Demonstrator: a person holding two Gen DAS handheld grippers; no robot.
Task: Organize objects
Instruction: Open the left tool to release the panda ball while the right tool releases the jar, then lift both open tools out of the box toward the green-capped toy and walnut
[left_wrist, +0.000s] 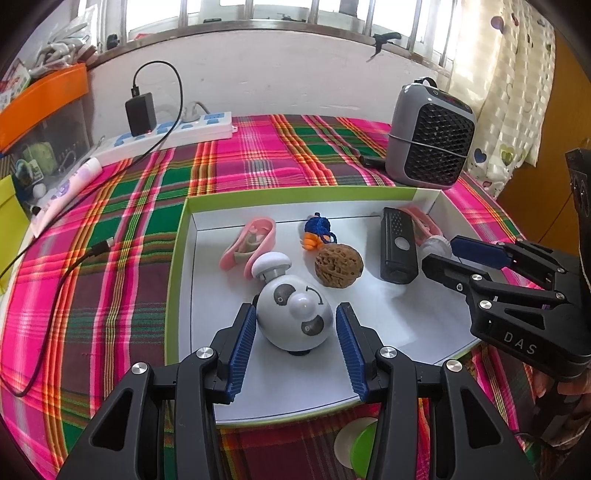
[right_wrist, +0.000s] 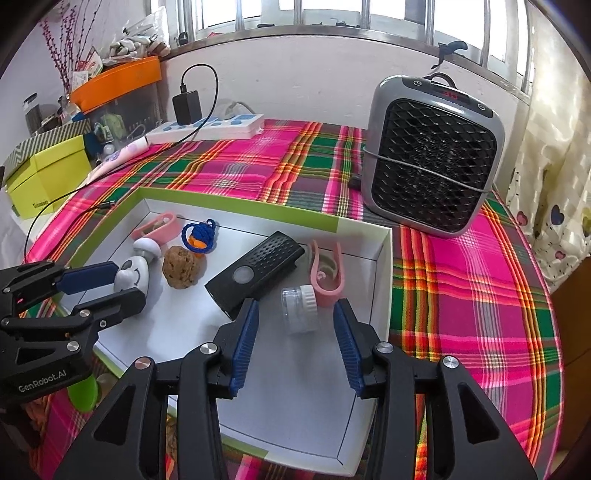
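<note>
A white shallow box with green rim (left_wrist: 295, 192) (right_wrist: 236, 201) lies on the plaid cloth. In it are a white panda-faced toy (left_wrist: 293, 314) (right_wrist: 131, 277), a walnut (left_wrist: 338, 264) (right_wrist: 183, 266), a blue-orange knot charm (left_wrist: 317, 230) (right_wrist: 199, 234), two pink clips (left_wrist: 249, 243) (right_wrist: 327, 275), a black device (left_wrist: 399, 245) (right_wrist: 255, 273) and a small clear jar with white lid (right_wrist: 301, 308) (left_wrist: 437, 247). My left gripper (left_wrist: 295, 321) (right_wrist: 98, 284) is open with its pads either side of the panda toy. My right gripper (right_wrist: 295, 317) (left_wrist: 439, 253) is open around the jar.
A grey fan heater (left_wrist: 430, 138) (right_wrist: 432, 158) stands behind the box at the right. A white power strip with a black charger (left_wrist: 166, 133) (right_wrist: 207, 127) and cables lies at the back left. A yellow-green box (right_wrist: 44, 173) and an orange bin (right_wrist: 118, 79) sit at the left.
</note>
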